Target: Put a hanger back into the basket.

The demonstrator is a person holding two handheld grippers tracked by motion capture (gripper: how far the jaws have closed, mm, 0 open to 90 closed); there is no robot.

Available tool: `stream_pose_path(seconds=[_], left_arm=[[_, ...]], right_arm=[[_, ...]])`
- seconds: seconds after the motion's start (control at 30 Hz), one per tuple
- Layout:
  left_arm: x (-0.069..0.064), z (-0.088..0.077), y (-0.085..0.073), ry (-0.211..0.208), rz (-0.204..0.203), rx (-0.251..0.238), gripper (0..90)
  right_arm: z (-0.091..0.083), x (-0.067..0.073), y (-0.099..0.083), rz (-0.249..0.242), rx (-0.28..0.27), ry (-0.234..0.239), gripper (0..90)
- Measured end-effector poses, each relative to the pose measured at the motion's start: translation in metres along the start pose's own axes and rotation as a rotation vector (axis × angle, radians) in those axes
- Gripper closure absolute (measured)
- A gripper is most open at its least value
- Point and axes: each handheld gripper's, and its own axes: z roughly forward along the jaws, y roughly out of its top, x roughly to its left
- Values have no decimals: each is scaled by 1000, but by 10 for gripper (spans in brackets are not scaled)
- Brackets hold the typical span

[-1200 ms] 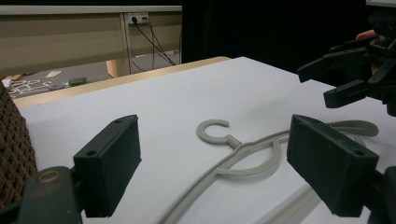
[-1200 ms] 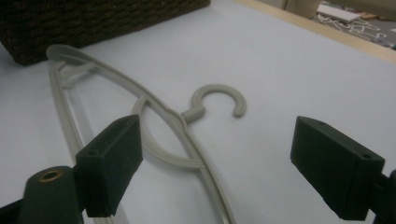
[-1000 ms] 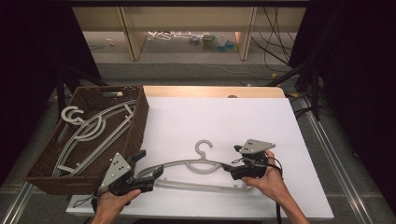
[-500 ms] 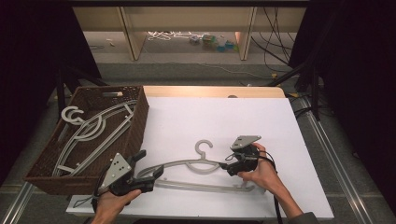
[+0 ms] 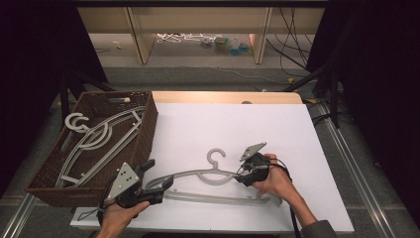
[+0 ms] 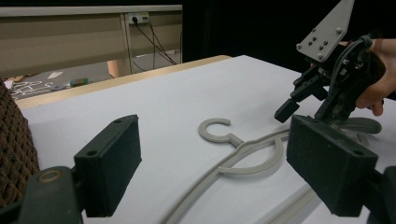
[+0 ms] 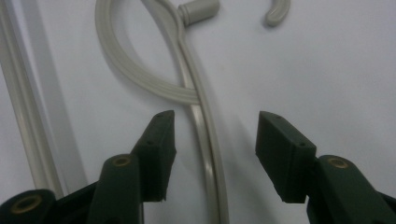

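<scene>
A grey plastic hanger (image 5: pixel 213 174) lies flat on the white table (image 5: pixel 237 124), hook pointing away from me. My left gripper (image 5: pixel 158 174) sits at the hanger's left end. In the left gripper view its jaws (image 6: pixel 219 163) stand wide, with the hanger's arm (image 6: pixel 196 189) running between them untouched. My right gripper (image 5: pixel 243 173) tips down over the right shoulder. Its jaws (image 7: pixel 215 140) have just been closing and straddle the hanger's arm (image 7: pixel 201 116), with a gap on each side. The right gripper (image 6: pixel 303 112) also appears in the left gripper view.
A brown wicker basket (image 5: pixel 143 134) stands at the table's left, holding more grey hangers (image 5: pixel 94 141). The hanger's lower bar (image 5: pixel 213 199) lies near the front edge. Shelving and cables are on the floor beyond the table's far edge.
The right gripper has shifted left and tipped down onto the hanger's right shoulder, and its jaws stand narrower. The left gripper and the hanger have stayed put.
</scene>
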Motion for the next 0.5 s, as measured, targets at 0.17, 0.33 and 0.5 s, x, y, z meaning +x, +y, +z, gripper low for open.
stream_pose_path(seconds=[0.17,0.33,0.5], left_arm=[[0,0,0,0,-1,4,176],[0,1,0,1,-2,5,177],[0,1,-1,1,-1,3,179]], right_arm=[[3,0,3,-13,57,18,575],[5,0,5,-15,83,32,634],[6,0,9,-21,116,31,666]])
